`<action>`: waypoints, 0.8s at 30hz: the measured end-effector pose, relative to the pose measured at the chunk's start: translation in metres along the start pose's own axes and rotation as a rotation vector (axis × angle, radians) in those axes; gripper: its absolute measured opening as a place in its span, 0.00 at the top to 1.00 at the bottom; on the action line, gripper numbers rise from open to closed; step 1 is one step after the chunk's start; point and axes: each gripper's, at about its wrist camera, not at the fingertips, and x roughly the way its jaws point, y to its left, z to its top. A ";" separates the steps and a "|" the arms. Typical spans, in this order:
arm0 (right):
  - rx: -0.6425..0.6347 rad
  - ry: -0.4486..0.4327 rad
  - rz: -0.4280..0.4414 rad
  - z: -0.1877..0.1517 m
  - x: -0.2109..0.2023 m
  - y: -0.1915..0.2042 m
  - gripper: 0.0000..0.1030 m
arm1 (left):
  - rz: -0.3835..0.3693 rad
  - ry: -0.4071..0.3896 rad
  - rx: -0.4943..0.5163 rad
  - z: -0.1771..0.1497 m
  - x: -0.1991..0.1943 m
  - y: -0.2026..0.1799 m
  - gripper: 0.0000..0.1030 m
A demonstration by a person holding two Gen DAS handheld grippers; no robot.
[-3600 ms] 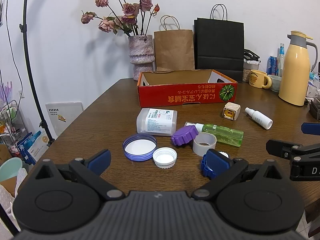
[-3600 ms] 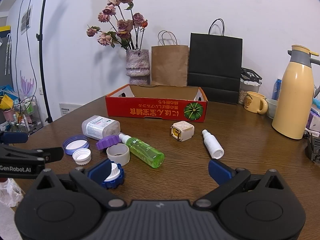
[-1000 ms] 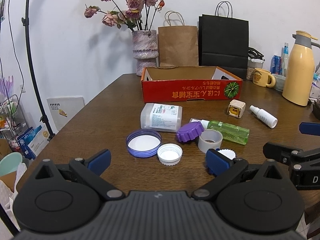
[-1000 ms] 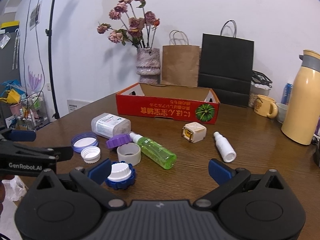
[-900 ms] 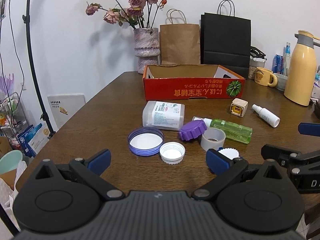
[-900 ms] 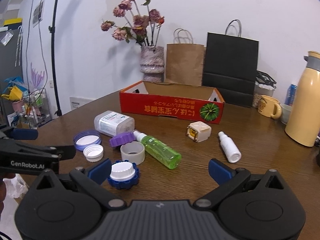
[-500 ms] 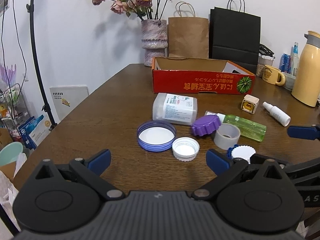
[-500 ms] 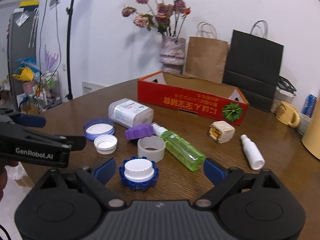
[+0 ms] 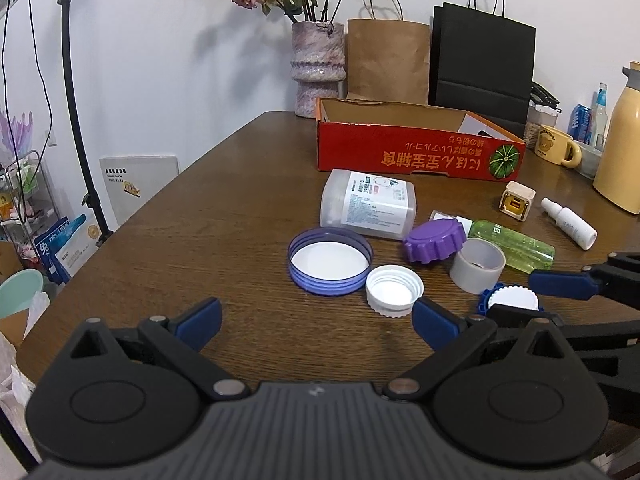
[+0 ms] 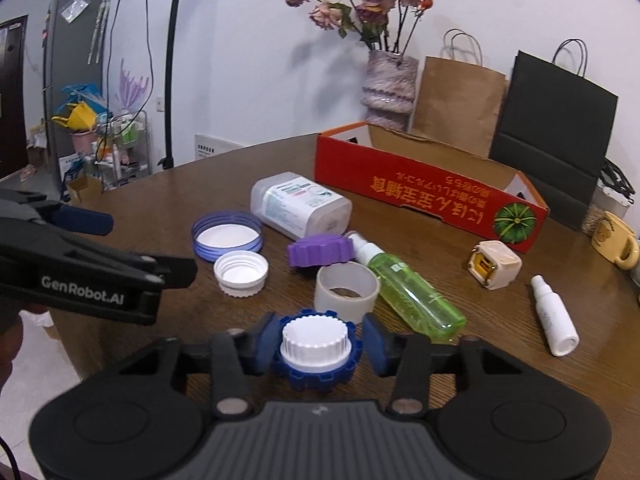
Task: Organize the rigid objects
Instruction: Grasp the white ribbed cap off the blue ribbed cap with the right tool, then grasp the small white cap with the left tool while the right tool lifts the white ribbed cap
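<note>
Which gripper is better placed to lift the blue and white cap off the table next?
Right. The right gripper has the blue and white cap between its closing jaws, pads against its sides. The left gripper is open over bare table, with nothing between its jaws.

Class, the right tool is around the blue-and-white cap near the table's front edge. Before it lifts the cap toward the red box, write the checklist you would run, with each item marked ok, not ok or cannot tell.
1. Blue-and-white cap sits between the right tool's pads: ok.
2. Pads gripping firmly: cannot tell; the jaws are closing and look at the cap's sides.
3. Cap clear of the tape roll: ok, a small gap shows.
4. Left tool open, holding nothing: ok.
5. Red box has room for the cap: cannot tell; its floor is hidden.
6. Path to the box free: not ok low down; the green bottle and purple cap lie between.
</note>
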 end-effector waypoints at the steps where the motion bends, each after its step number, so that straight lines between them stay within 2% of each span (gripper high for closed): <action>1: -0.003 -0.001 0.002 0.001 0.000 0.000 0.64 | 0.000 0.001 0.000 0.000 0.001 0.000 0.00; 2: -0.004 0.000 0.005 0.001 0.001 0.000 0.66 | 0.000 0.002 0.000 0.000 0.001 0.000 0.00; 7: -0.001 -0.013 0.007 0.000 -0.001 -0.001 0.66 | 0.001 0.004 0.000 0.000 0.002 0.001 0.00; 14: 0.026 -0.073 0.023 0.003 -0.013 -0.007 0.66 | 0.002 0.014 0.007 0.002 0.006 -0.003 0.00; 24: 0.069 -0.123 -0.041 0.007 -0.021 -0.031 0.66 | -0.011 0.036 0.028 0.007 0.024 -0.019 0.00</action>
